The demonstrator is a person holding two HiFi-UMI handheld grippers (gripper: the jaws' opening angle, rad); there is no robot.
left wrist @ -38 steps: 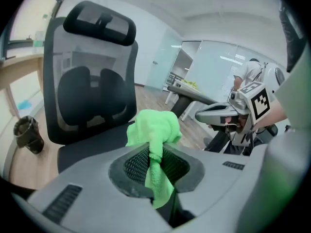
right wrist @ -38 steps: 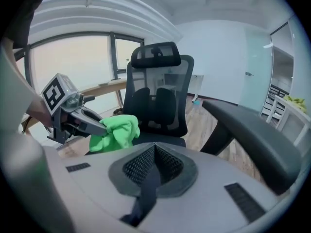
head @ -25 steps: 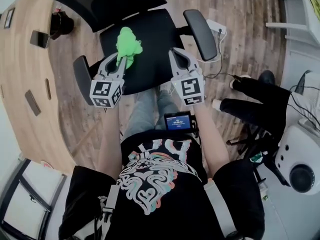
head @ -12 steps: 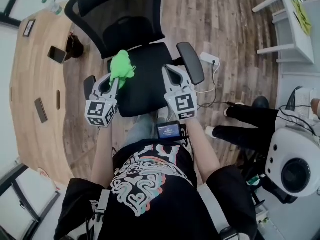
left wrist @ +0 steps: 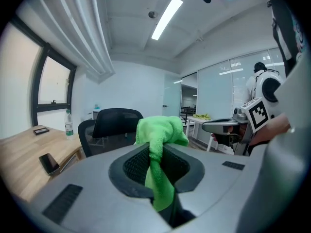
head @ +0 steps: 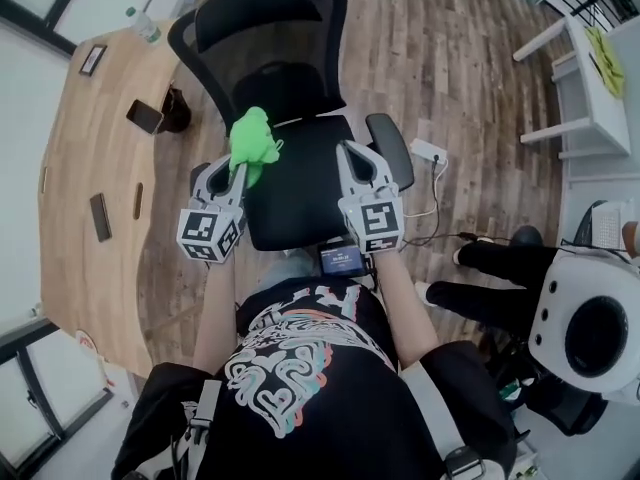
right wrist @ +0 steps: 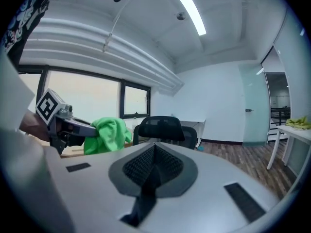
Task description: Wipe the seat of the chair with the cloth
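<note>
A black office chair stands in front of me, its seat (head: pixel 300 183) below both grippers in the head view. My left gripper (head: pixel 241 163) is shut on a bright green cloth (head: pixel 253 140), held over the seat's left side. In the left gripper view the cloth (left wrist: pixel 158 144) is pinched between the closed jaws and bunches up above them. My right gripper (head: pixel 352 151) hovers over the seat's right side, shut with nothing in it. From the right gripper view the cloth (right wrist: pixel 104 135) shows at the left, with the chair backrest (right wrist: pixel 163 127) beyond.
A curved wooden desk (head: pixel 85 178) with phones and a bottle (head: pixel 143 26) lies to the left. The chair's armrests (head: pixel 390 148) flank the seat. A power strip and cable (head: pixel 425 153) lie on the wood floor at right, near a seated person's legs (head: pixel 500 268). White tables (head: pixel 590 58) stand far right.
The view has pulled back and the chair's backrest has come into sight. Both grippers keep their hold and spacing over the seat; the cloth stays in the left one.
</note>
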